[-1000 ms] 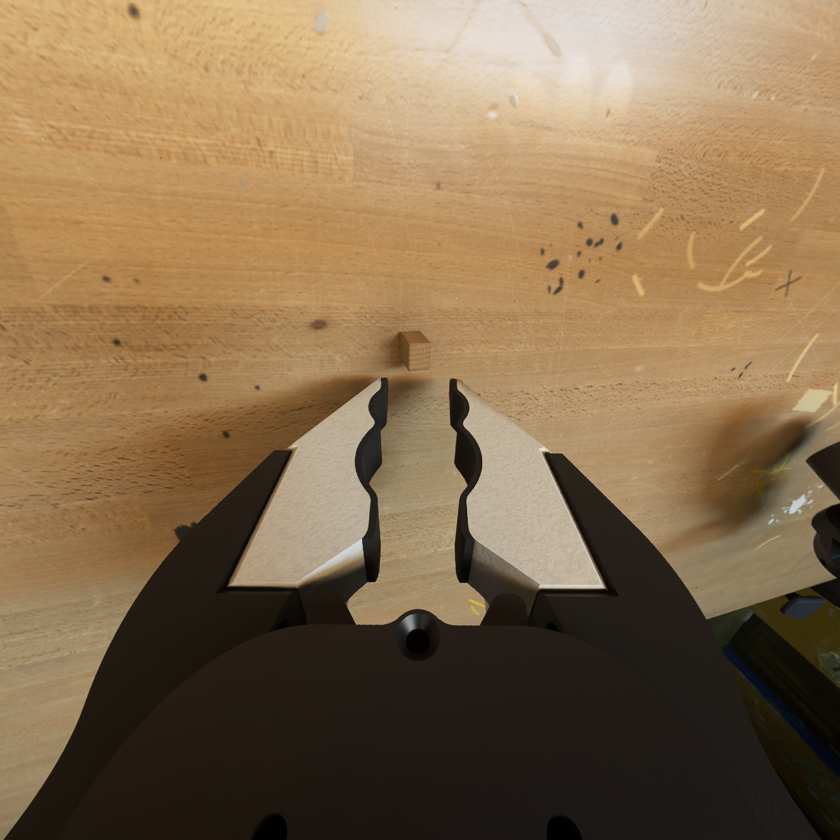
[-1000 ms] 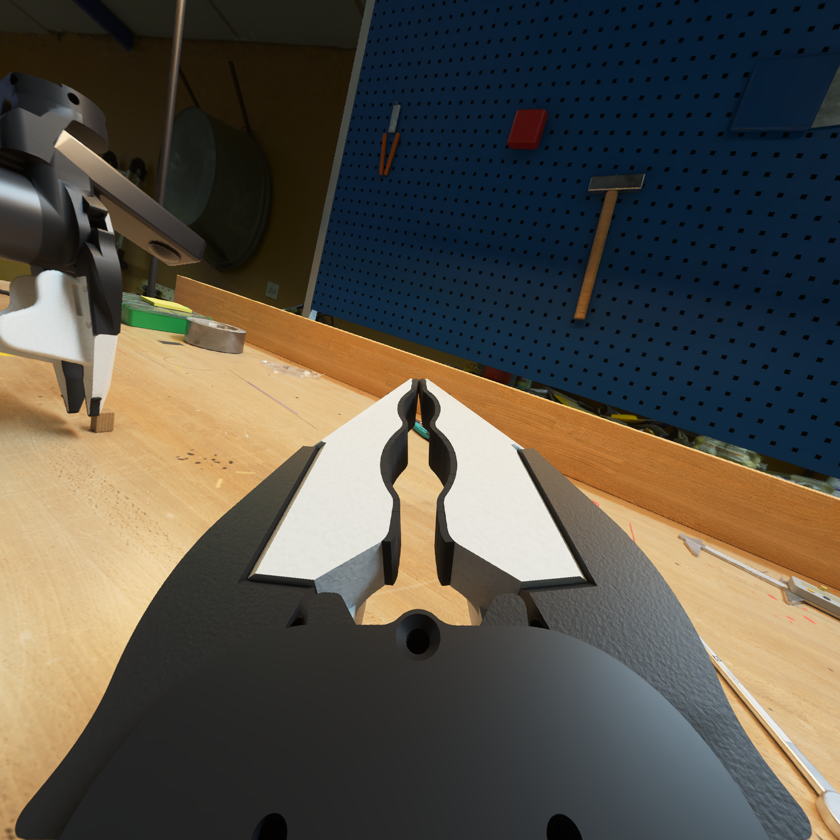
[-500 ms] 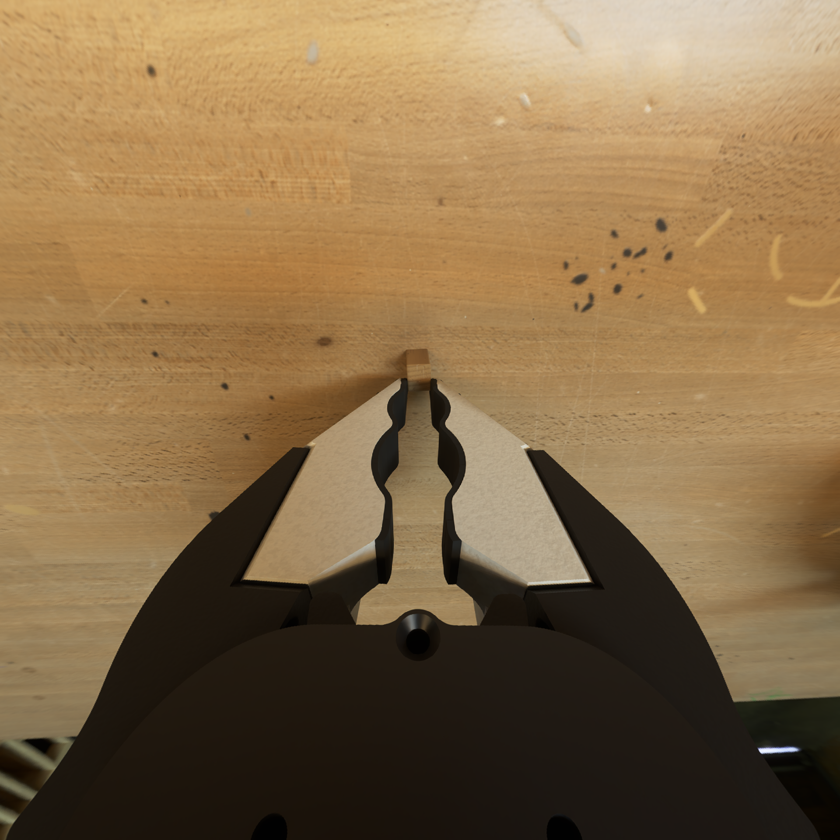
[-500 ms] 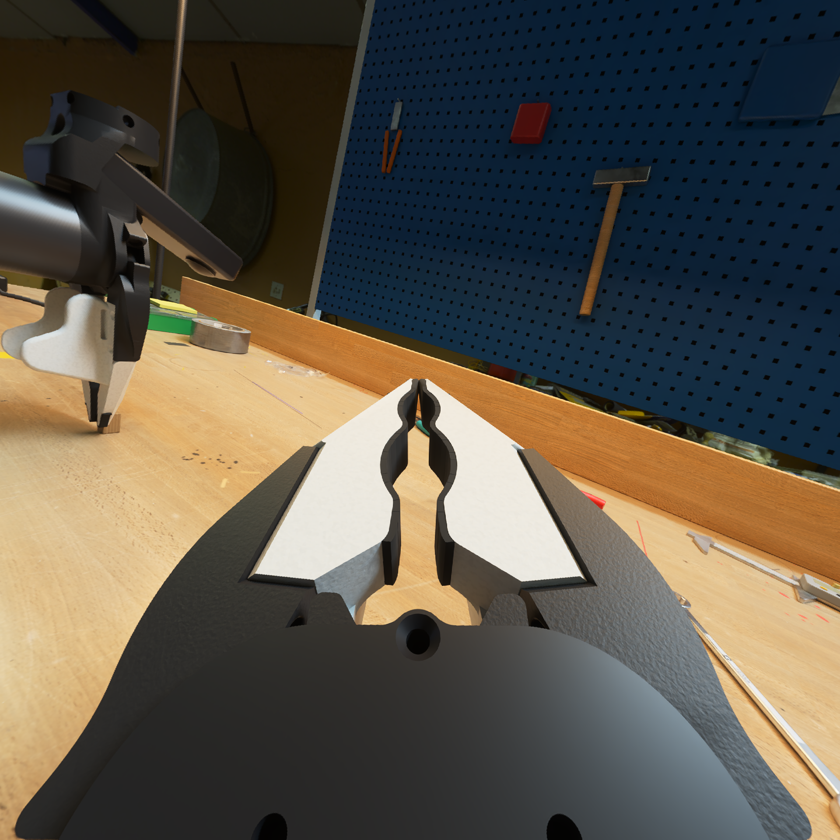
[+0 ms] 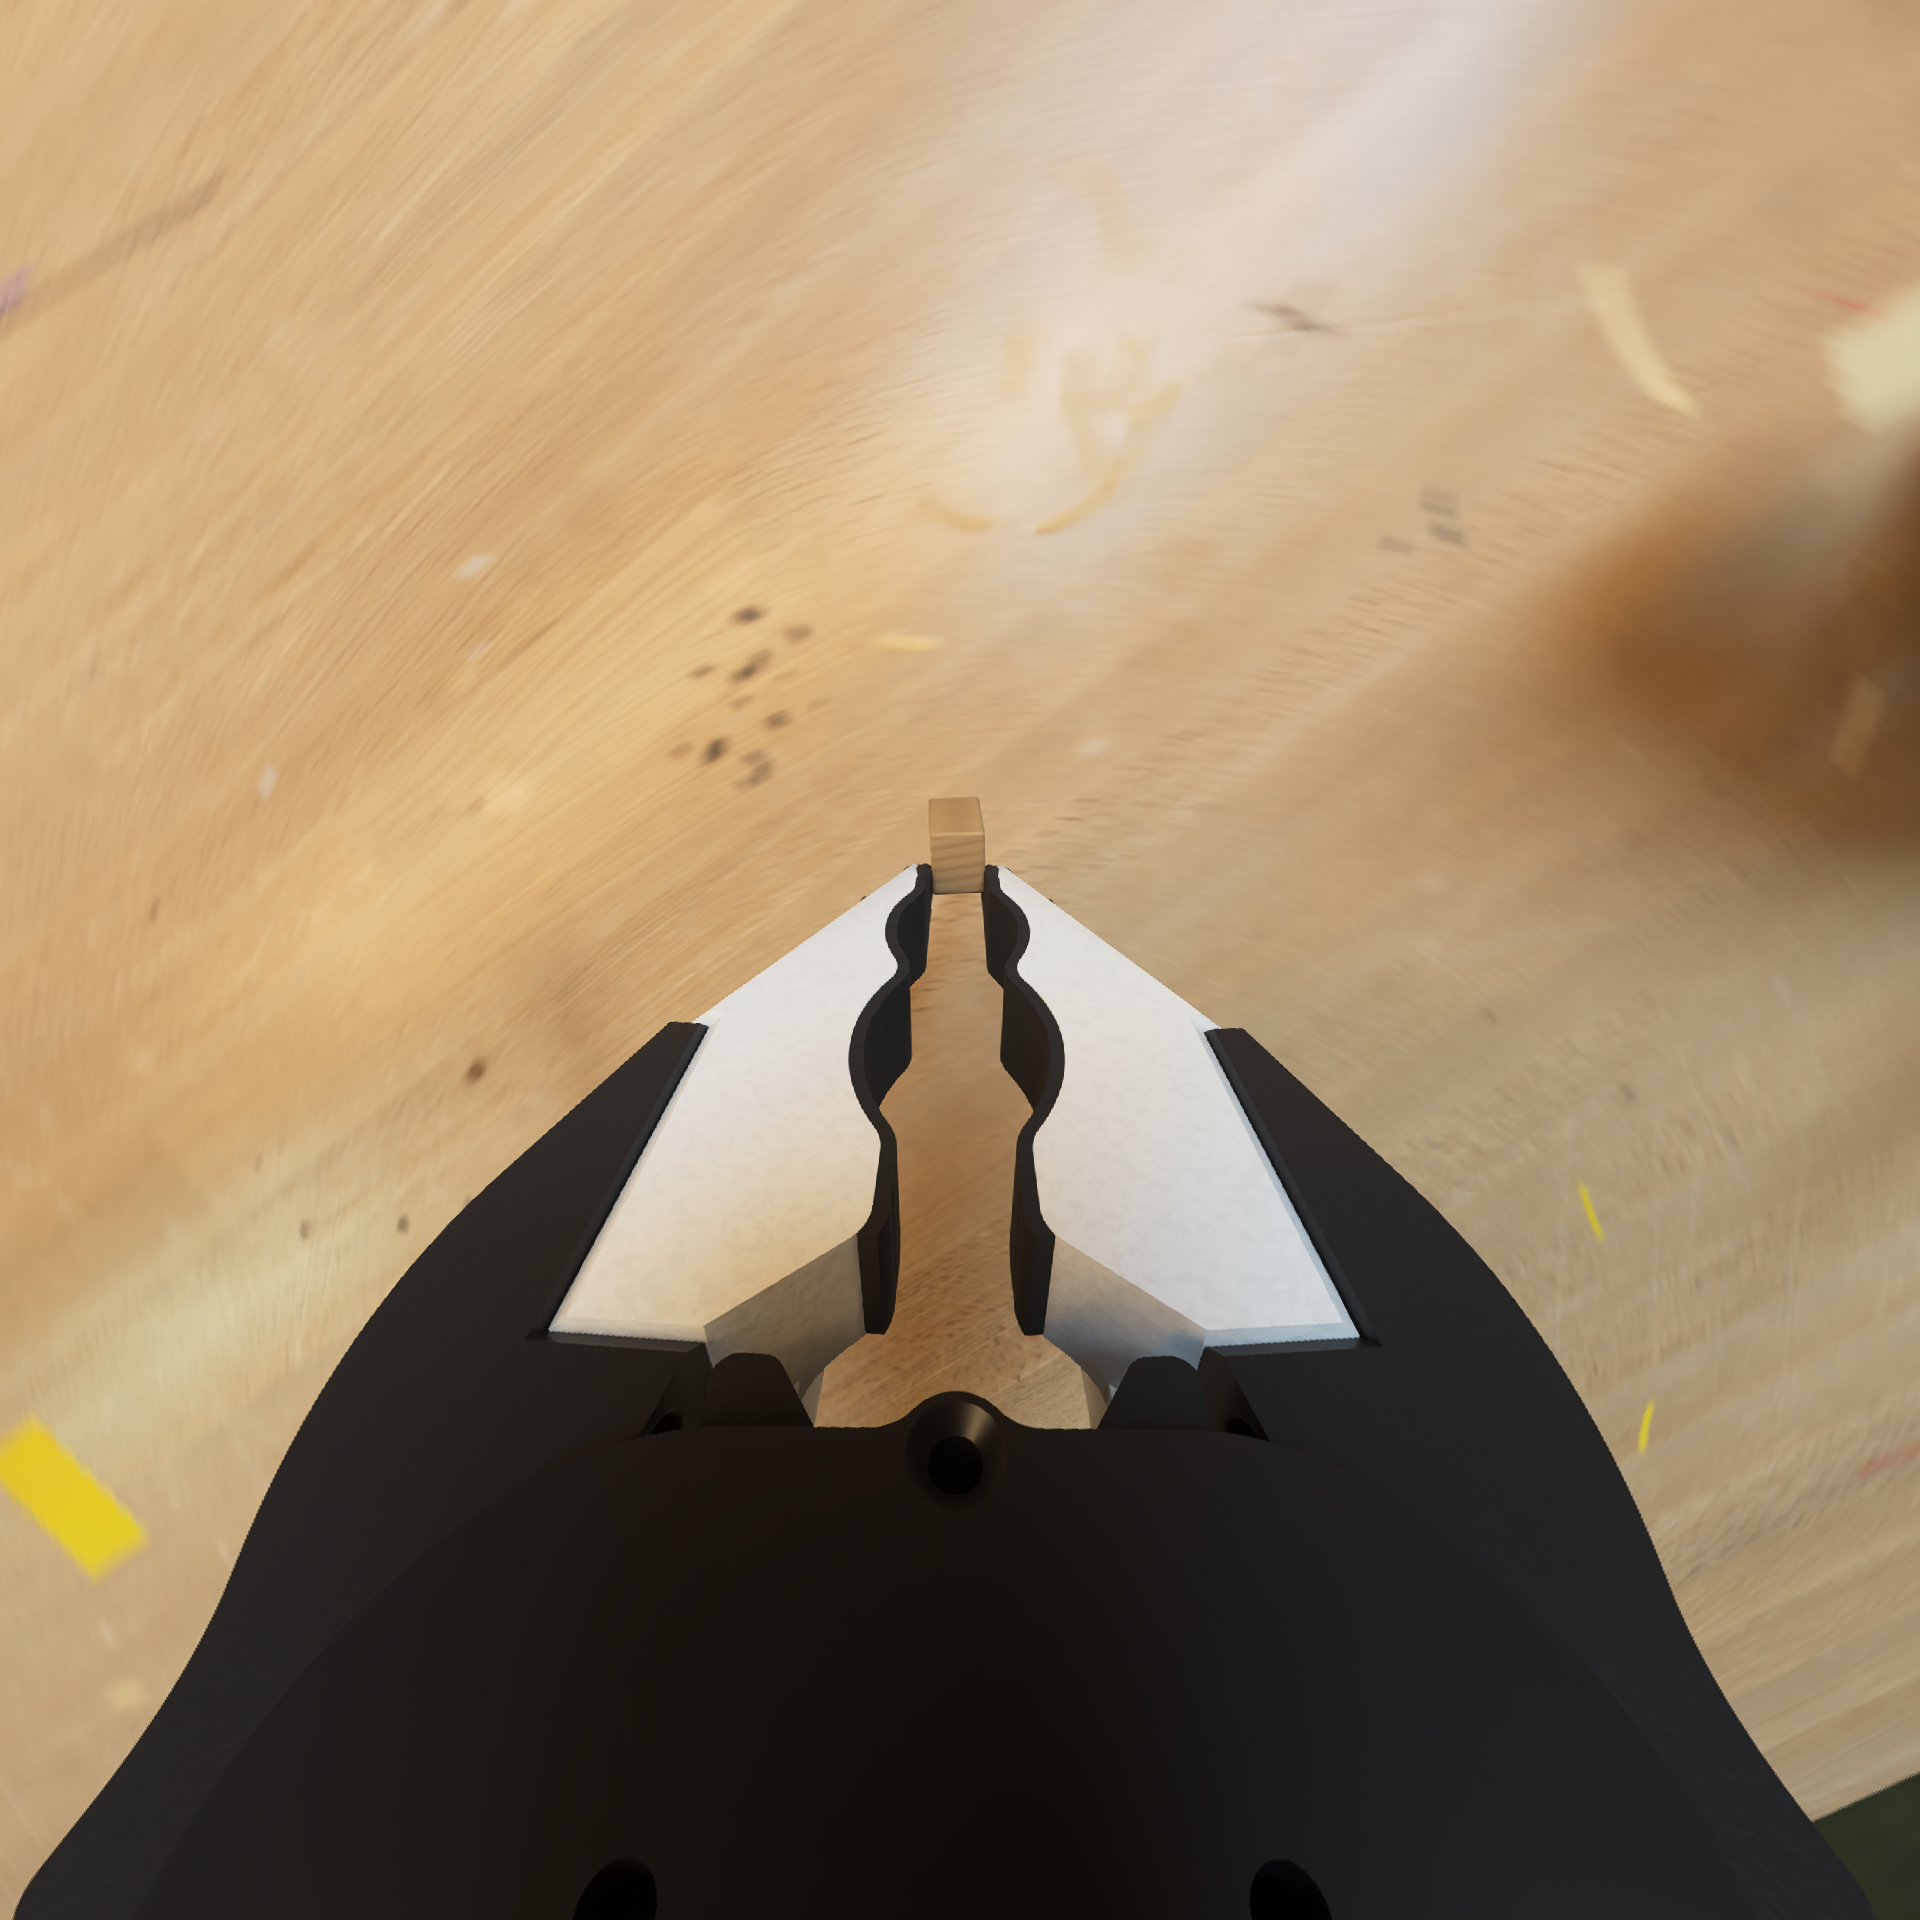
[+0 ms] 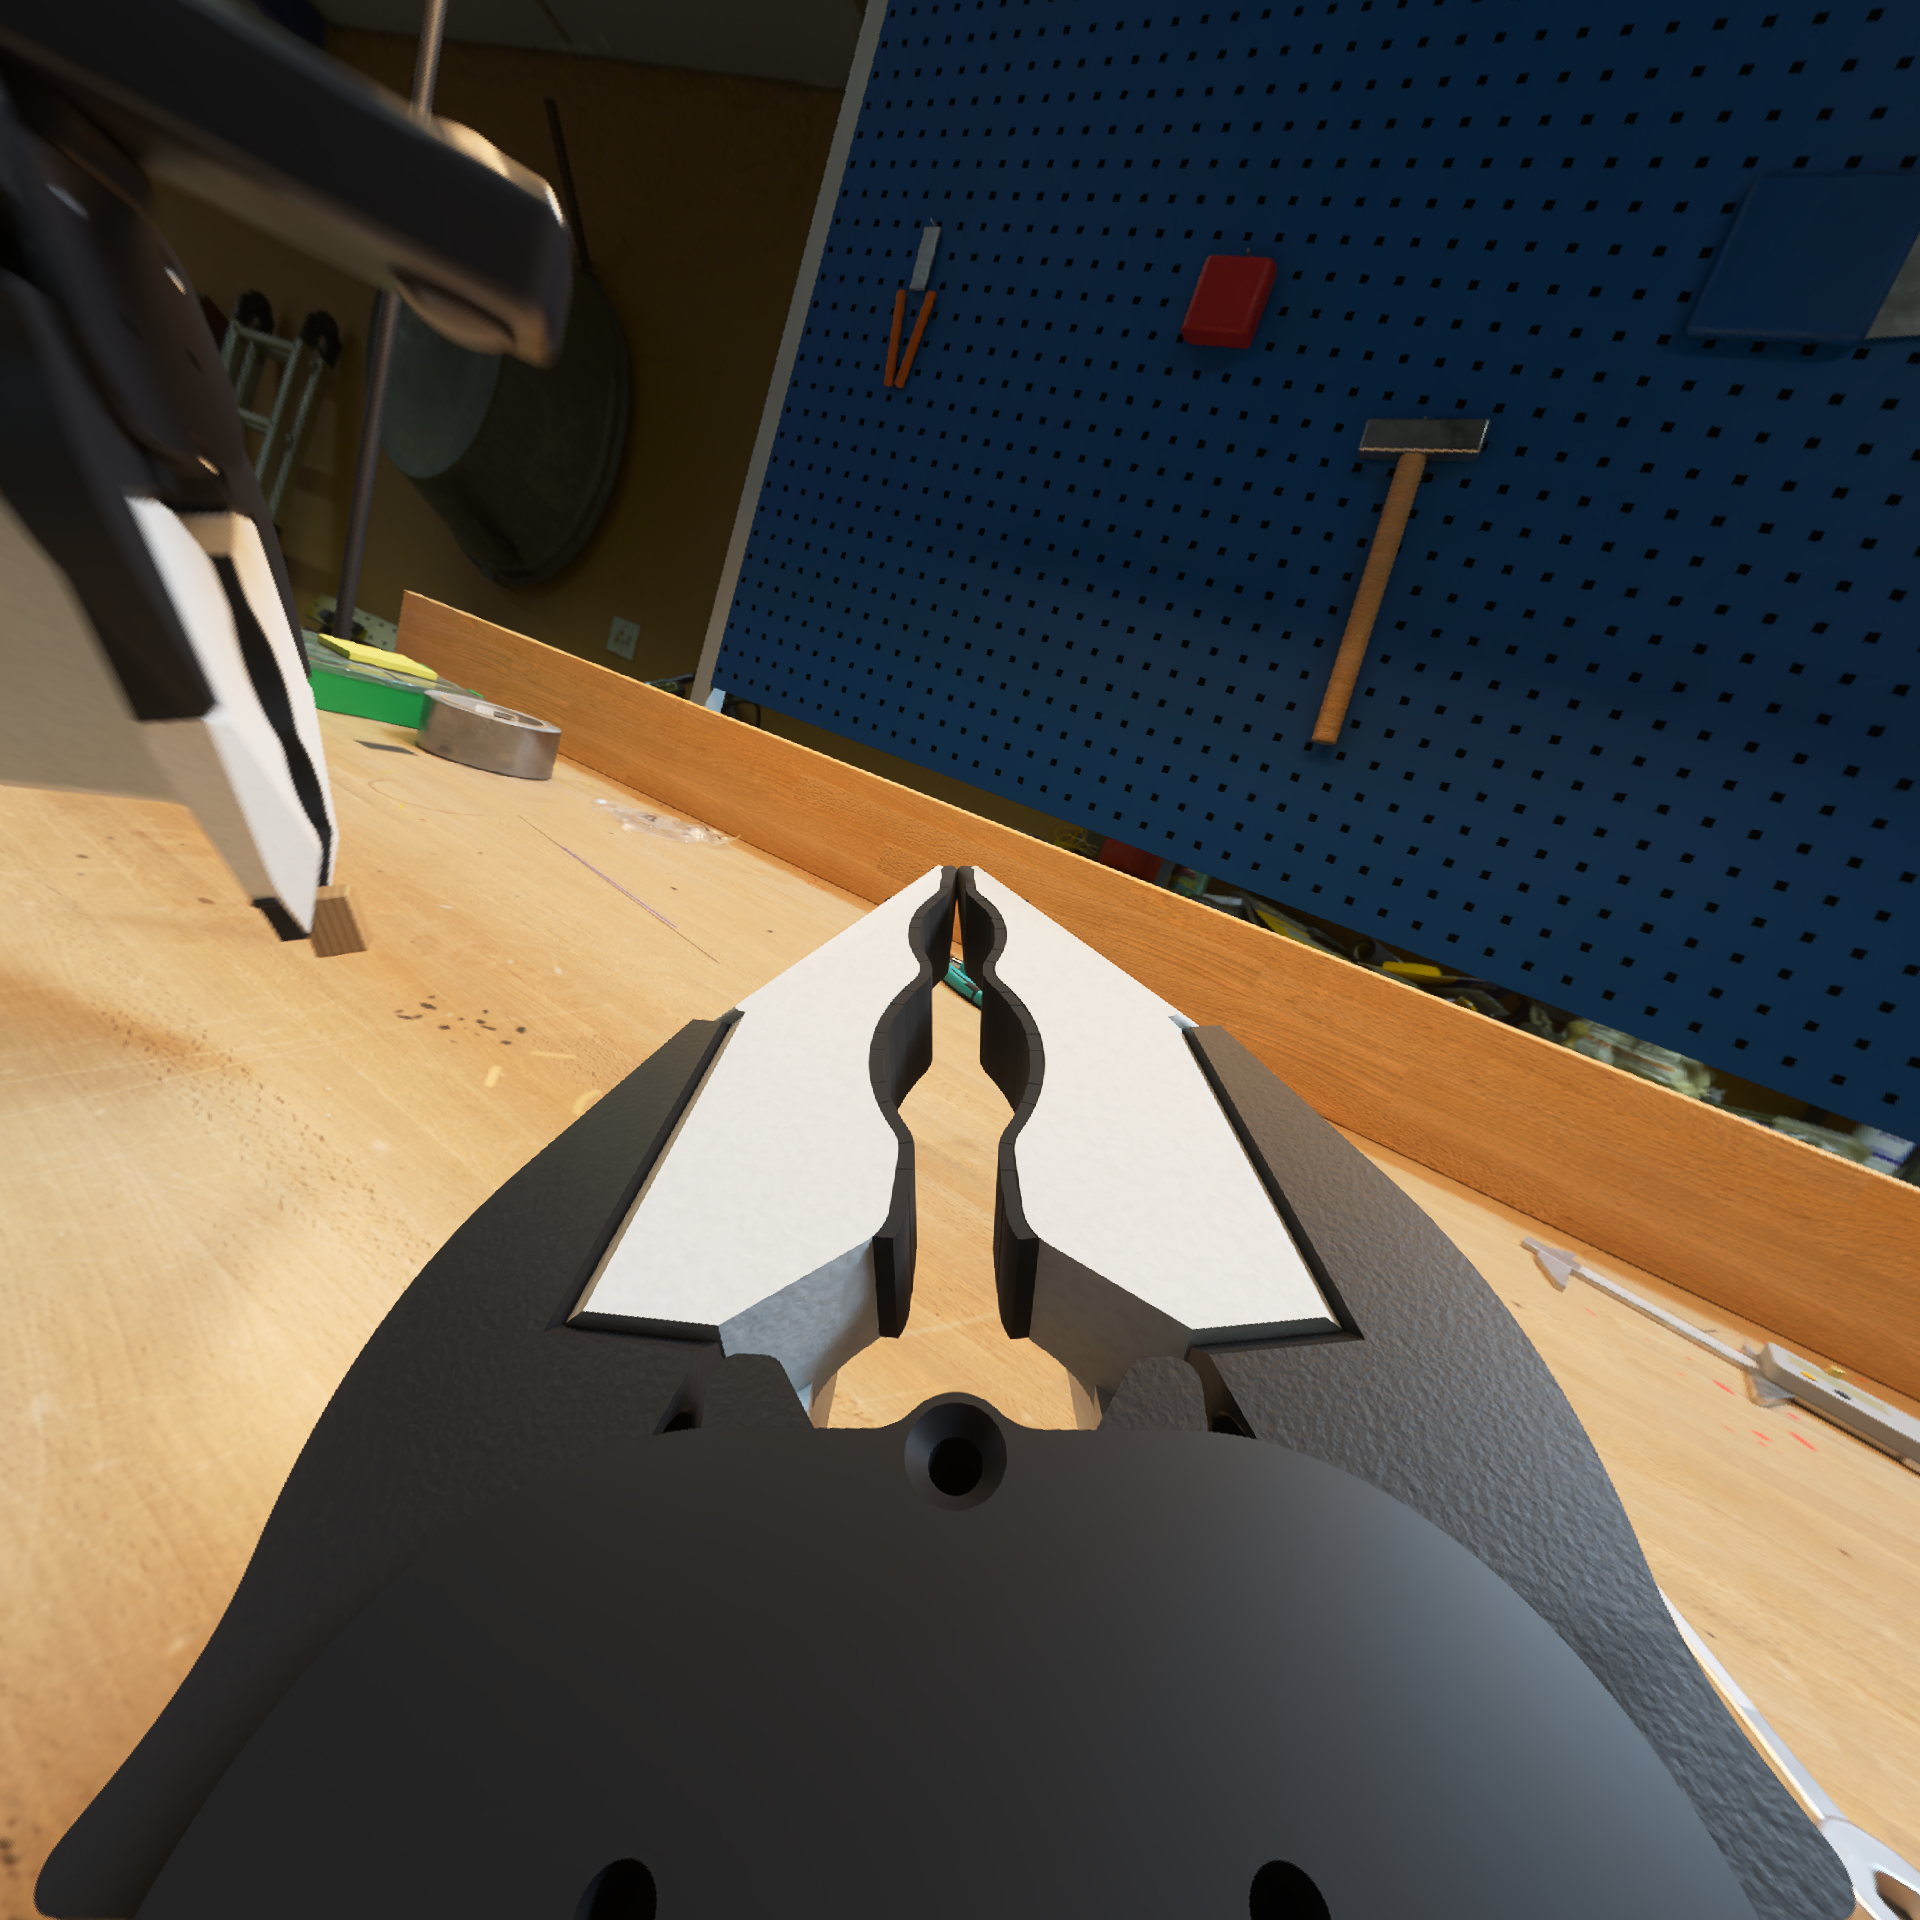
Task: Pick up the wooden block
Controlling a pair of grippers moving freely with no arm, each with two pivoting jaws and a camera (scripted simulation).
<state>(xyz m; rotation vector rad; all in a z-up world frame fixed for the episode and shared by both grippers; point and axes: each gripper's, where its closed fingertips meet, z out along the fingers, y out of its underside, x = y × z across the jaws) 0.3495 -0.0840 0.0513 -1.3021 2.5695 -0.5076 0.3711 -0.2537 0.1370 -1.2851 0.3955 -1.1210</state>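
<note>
The small wooden block [image 5: 955, 844] is pinched between the fingertips of my left gripper [image 5: 955, 881], which is shut on it. It sticks out past the tips, above the blurred wooden bench top [image 5: 416, 520]. In the right wrist view the left gripper [image 6: 301, 920] is at the upper left, tilted down, with the block [image 6: 338, 923] at its tips, just clear of the bench. My right gripper [image 6: 956, 881] is shut and empty, low over the bench, to the right of the block.
A blue pegboard [image 6: 1143, 623] stands behind a wooden back rail [image 6: 1351, 1060], with a hammer [image 6: 1377, 592], a red box [image 6: 1228, 299] and pliers [image 6: 906, 322] on it. A metal ring [image 6: 488, 734] and green pad [image 6: 364, 694] lie far left; a metal tool [image 6: 1766, 1371] lies right.
My left gripper closed on the block, then rose and swung with it, coming nearer to the right gripper. The right gripper has hardly moved.
</note>
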